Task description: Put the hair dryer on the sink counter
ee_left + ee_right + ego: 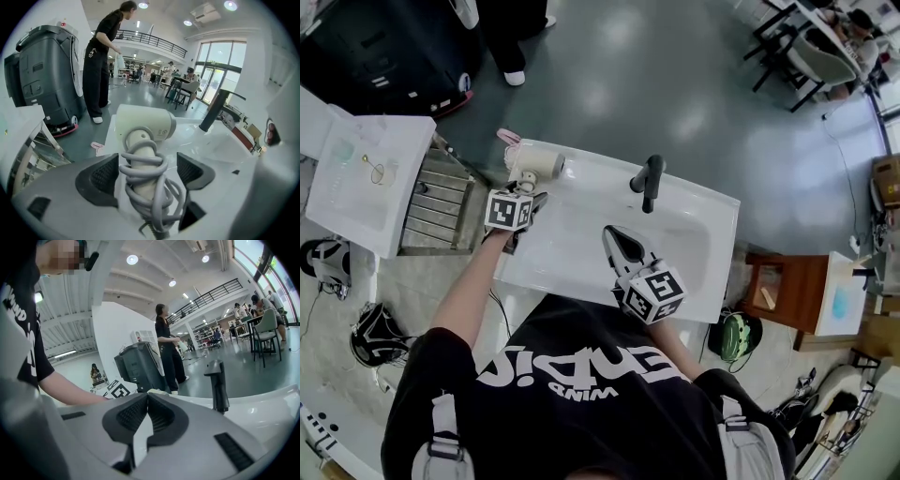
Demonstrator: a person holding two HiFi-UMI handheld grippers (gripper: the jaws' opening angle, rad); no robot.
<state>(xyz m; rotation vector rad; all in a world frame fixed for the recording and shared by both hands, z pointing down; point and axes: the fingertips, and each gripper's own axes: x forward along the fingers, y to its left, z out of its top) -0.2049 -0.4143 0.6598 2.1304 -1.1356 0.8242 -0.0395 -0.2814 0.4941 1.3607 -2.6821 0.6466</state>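
Note:
A cream hair dryer (540, 168) with a grey cord wound round its handle lies on the far left corner of the white sink counter (709, 204). My left gripper (525, 192) is at its handle. In the left gripper view the handle (140, 159) runs between the two pads (104, 176), with a gap on each side, so the left gripper (147, 159) is open. The dryer's head (147, 123) points away over the counter (197, 136). My right gripper (612, 234) hovers over the basin, shut with nothing in it (146, 397).
A black faucet (649, 180) (216, 385) stands at the back of the basin. Left of the counter are a wire rack (441, 197) and a white table (366, 178). A grey wheeled machine (42, 75) and a standing person (101, 65) are beyond. A wooden stool (783, 291) is on the right.

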